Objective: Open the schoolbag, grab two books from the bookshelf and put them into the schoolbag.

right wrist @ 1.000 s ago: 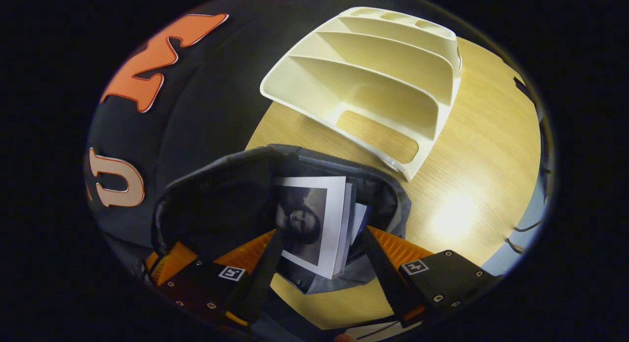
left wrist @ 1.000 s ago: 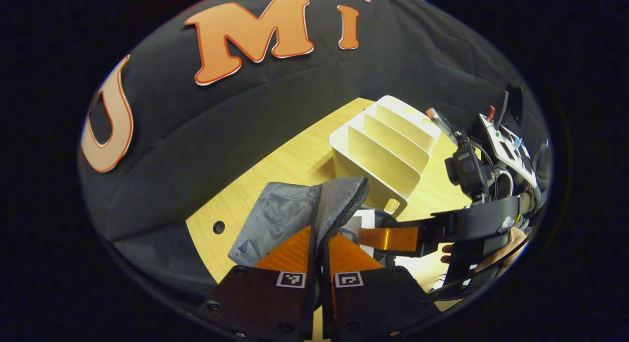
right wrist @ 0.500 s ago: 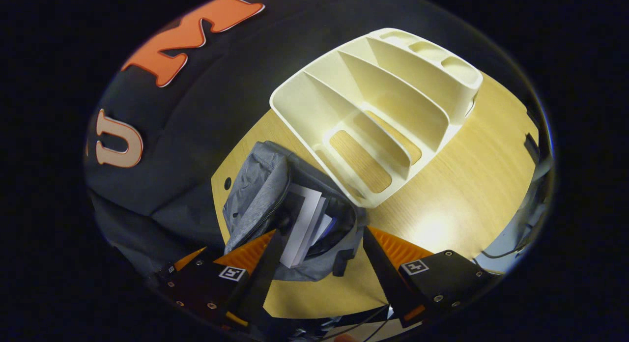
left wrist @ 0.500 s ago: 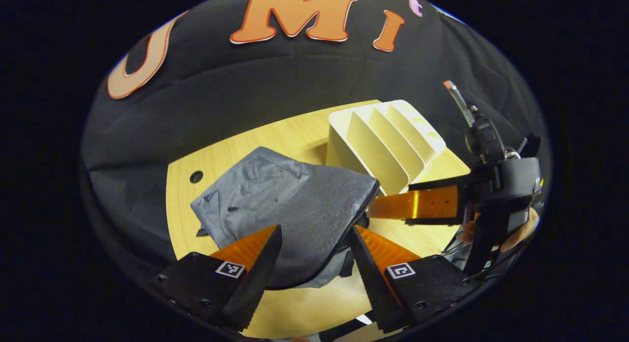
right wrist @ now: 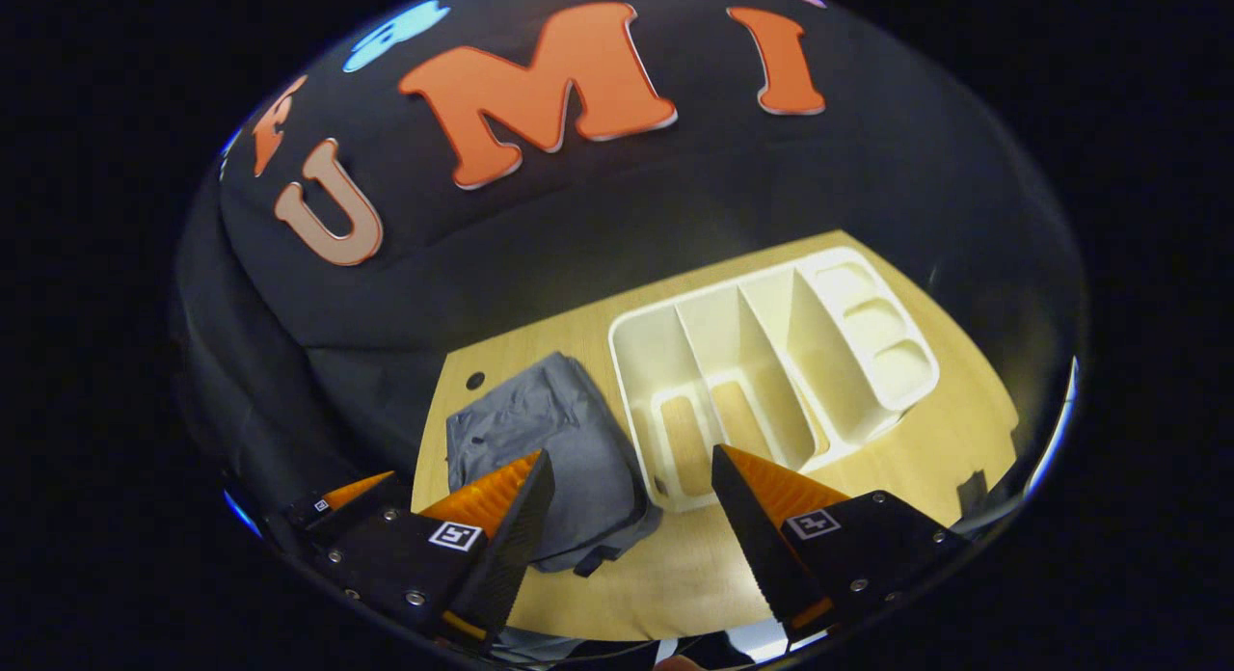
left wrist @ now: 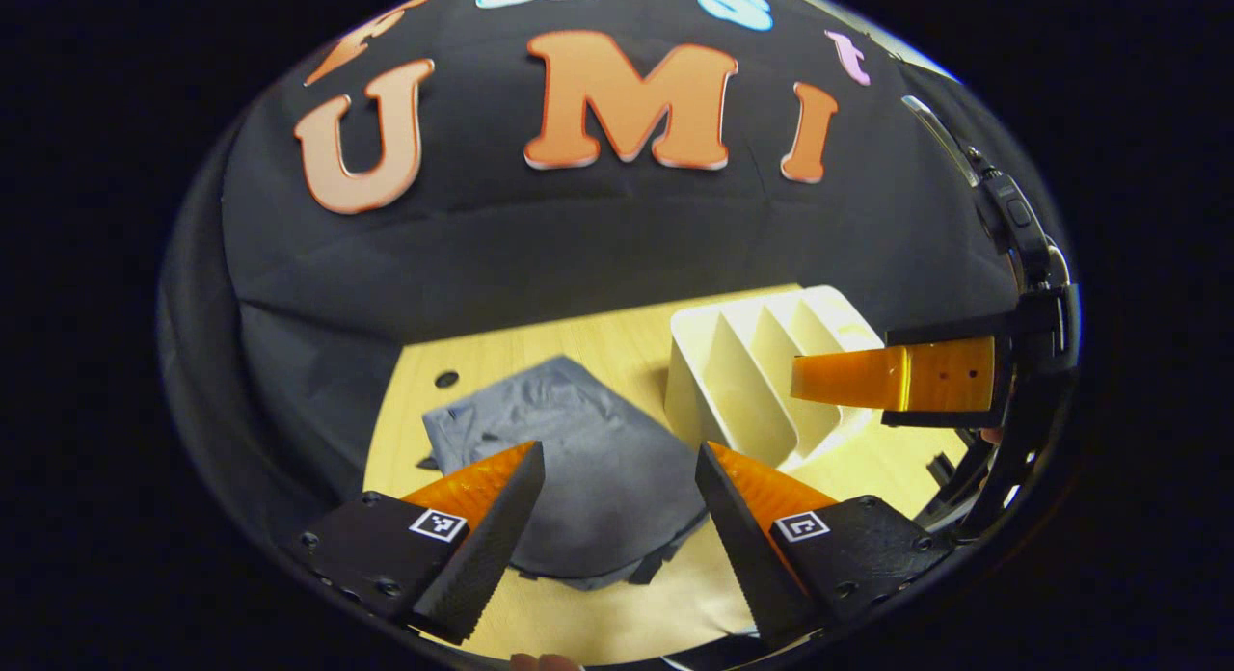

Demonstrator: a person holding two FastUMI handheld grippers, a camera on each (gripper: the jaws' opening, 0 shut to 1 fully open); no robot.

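Schoolbag (left wrist: 588,478) lies flat on wooden table (left wrist: 501,348), just left of the white bookshelf (left wrist: 752,382), touching or nearly so. Shelf slots look empty; no books visible. Left gripper (left wrist: 617,517) above bag, jaws wide apart, holding nothing. Right gripper (right wrist: 627,526) same: jaws wide, nothing held, hovering over bag/shelf edge; also seen in left gripper view at right, in front of shelf.
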